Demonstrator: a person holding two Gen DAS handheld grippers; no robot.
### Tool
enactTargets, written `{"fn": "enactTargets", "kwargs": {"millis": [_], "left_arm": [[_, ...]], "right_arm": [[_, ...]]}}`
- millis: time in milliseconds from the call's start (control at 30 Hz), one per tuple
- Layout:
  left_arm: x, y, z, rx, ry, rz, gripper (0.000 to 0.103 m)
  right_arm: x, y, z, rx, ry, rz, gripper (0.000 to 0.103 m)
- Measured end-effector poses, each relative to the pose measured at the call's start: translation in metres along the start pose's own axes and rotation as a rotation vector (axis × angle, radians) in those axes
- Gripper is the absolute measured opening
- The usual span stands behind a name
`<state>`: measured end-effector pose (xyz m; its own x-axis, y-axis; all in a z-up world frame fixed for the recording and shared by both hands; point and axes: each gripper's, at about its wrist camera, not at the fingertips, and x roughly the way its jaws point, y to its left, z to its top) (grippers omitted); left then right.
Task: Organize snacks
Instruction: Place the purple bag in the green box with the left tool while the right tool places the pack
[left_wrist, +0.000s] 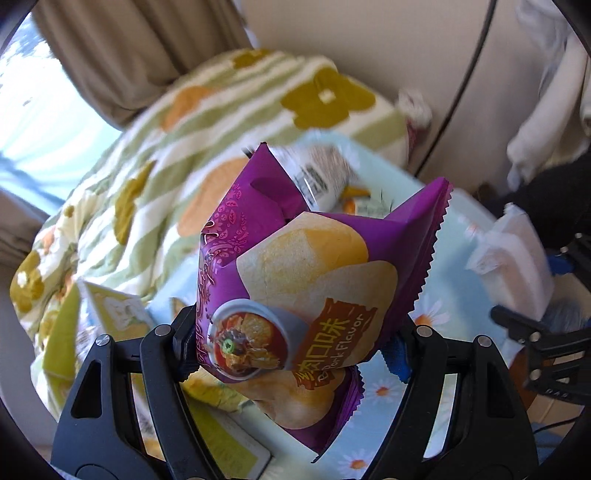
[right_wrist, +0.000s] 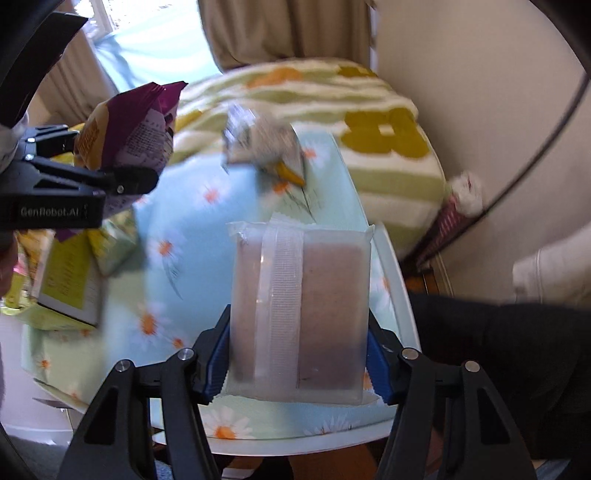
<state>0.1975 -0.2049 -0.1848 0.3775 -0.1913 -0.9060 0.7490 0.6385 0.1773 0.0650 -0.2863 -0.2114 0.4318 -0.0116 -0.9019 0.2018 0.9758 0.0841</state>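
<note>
Over daisy tablecloth: left tool pinches purple chip bag, right tool clear wafer-like pack.

Floral bedspread, curtain, sunlit window

Bright daylight pours in from a blown-out window at upper left in both views, washing the curtain edges pale. Motion blur smears the floral blanket and the daisy-print cloth, while the nearby purple chip bag stays fairly sharp. Fisheye curvature bends everything outward, with black vignetting at the corners.
</note>
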Motion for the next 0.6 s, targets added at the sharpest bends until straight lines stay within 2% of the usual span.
{"fn": "enactTargets", "kwargs": {"millis": [100,267,433,600], "left_arm": [[-0.039,0.017,-0.002,-0.081,-0.061,0.014,0.074],[-0.100,0.061,-0.026,-0.238,-0.139,0.097,0.074],[-0.142,0.121,-0.072,-0.406,-0.163,0.201,0.074],[-0.164,0.176,-0.128,-0.557,-0.150,0.273,0.074]], "right_arm": [[-0.026,0.016,0.021,-0.062,-0.048,0.035,0.058],[-0.062,0.064,0.063,-0.195,-0.127,0.138,0.058],[-0.080,0.125,0.091,-0.287,-0.169,0.272,0.058],[-0.083,0.191,0.108,-0.362,-0.184,0.373,0.058]]}}
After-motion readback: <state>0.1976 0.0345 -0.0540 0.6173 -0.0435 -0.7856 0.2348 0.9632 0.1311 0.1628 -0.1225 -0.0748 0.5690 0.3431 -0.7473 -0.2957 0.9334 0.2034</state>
